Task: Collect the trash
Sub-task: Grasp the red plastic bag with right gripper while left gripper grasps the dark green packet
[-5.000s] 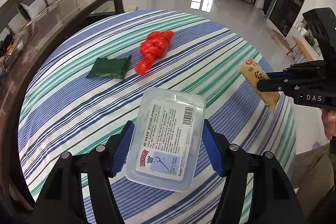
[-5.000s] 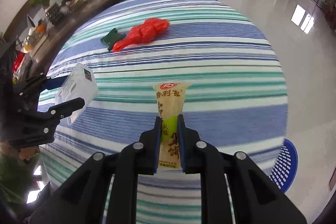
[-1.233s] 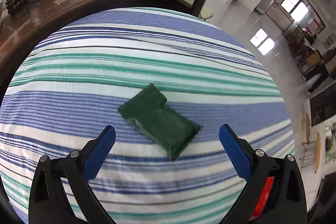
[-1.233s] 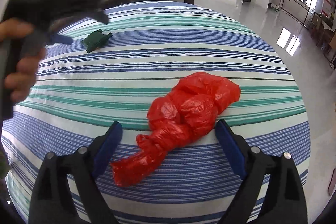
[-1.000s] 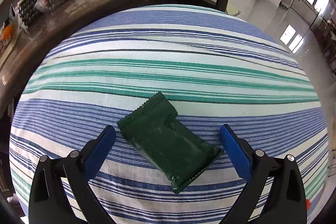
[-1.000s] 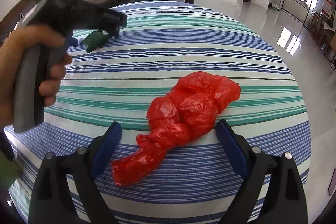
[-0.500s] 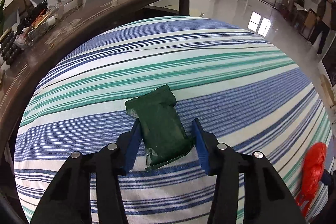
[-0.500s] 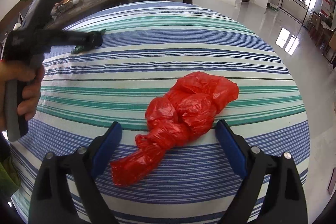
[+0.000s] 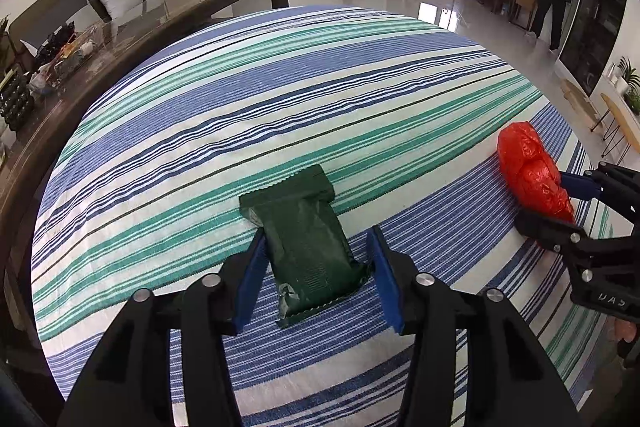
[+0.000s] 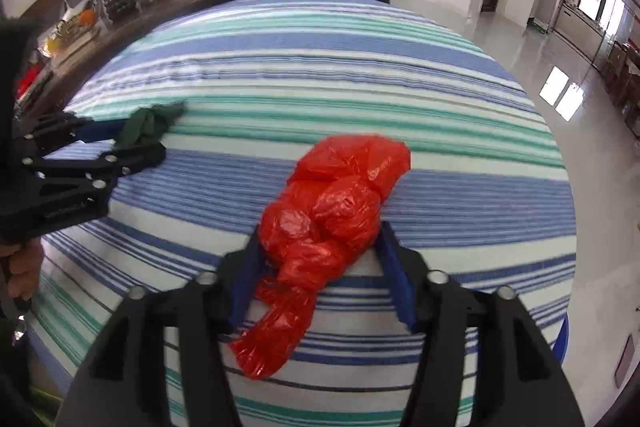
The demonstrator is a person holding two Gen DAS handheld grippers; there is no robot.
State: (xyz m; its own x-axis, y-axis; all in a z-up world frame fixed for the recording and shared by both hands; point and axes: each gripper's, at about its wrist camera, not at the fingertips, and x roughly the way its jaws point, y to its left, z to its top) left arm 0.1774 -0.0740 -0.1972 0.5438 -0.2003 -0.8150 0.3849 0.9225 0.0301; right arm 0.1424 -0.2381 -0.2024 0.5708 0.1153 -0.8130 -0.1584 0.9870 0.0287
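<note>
Since the frames a second back, both grippers have gone from straddling wide to closing in: the left gripper (image 9: pixel 316 267) now brackets the flat dark-green foil snack wrapper (image 9: pixel 306 243), its jaws just eased back open a touch. Its left blue pad (image 9: pixel 250 277) touches the wrapper's edge; the right pad shows a sliver of gap at the crumpled near corner, so whether the grip is firm I can't tell. The right gripper (image 10: pixel 320 267) has been narrowing on the knotted red plastic bag (image 10: pixel 332 211), and both pads press into its bulge, tail hanging out toward 6 o'clock. Both items still sit on the blue-and-green striped tablecloth (image 9: pixel 280 99); from the left wrist view the bag is at 3 o'clock near the cloth's edge. Step in hand, as I read it: double pick, grasp phase. Next move calls for the left gripper to squeeze down until the wrapper is pinched, then lift both and carry them to a bin, probably the blue edge (image 10: pixel 562 337) at 4 o'clock.
</note>
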